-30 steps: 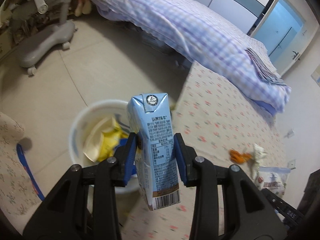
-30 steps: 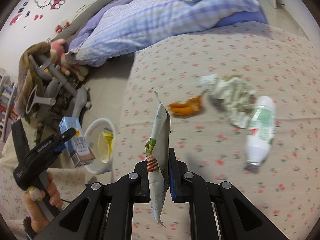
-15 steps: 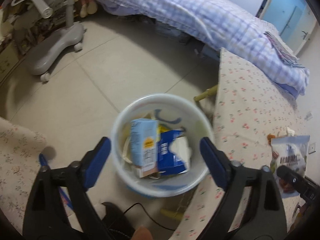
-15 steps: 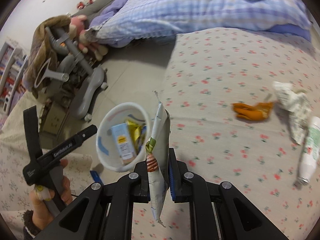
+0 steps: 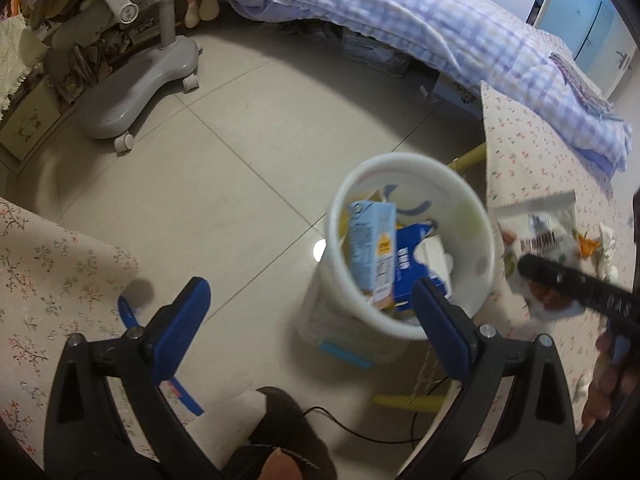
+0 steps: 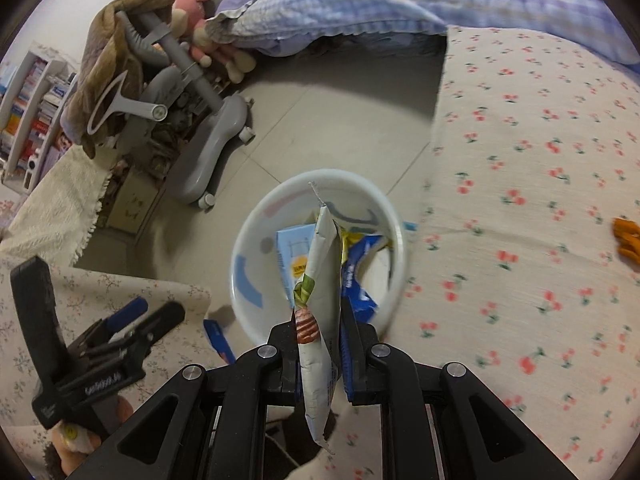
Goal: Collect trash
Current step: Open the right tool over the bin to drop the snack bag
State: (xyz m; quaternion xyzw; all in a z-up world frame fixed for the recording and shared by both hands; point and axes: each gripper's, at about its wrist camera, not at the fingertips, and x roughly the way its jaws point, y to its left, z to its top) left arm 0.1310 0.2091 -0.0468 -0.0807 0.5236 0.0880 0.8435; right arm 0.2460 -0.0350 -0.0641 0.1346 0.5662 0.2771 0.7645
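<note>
Since my left gripper (image 5: 310, 310) is wide and empty | carton (image 5: 371, 252) in bin (image 5: 476, 216) | right gripper (image 6: 319, 344) pinching wrapper (image 6: 322, 280) | peel (image 6: 628, 242) left.

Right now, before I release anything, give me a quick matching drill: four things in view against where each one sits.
Things:
1. light-blue milk carton
2. snack wrapper
3. orange peel
4. left gripper

Places or states:
a. lying on the floral cloth
b. open, nothing between the jaws
c. inside the white bin
d. pinched in the right gripper

Pairs: 1-c, 2-d, 3-a, 4-b
</note>
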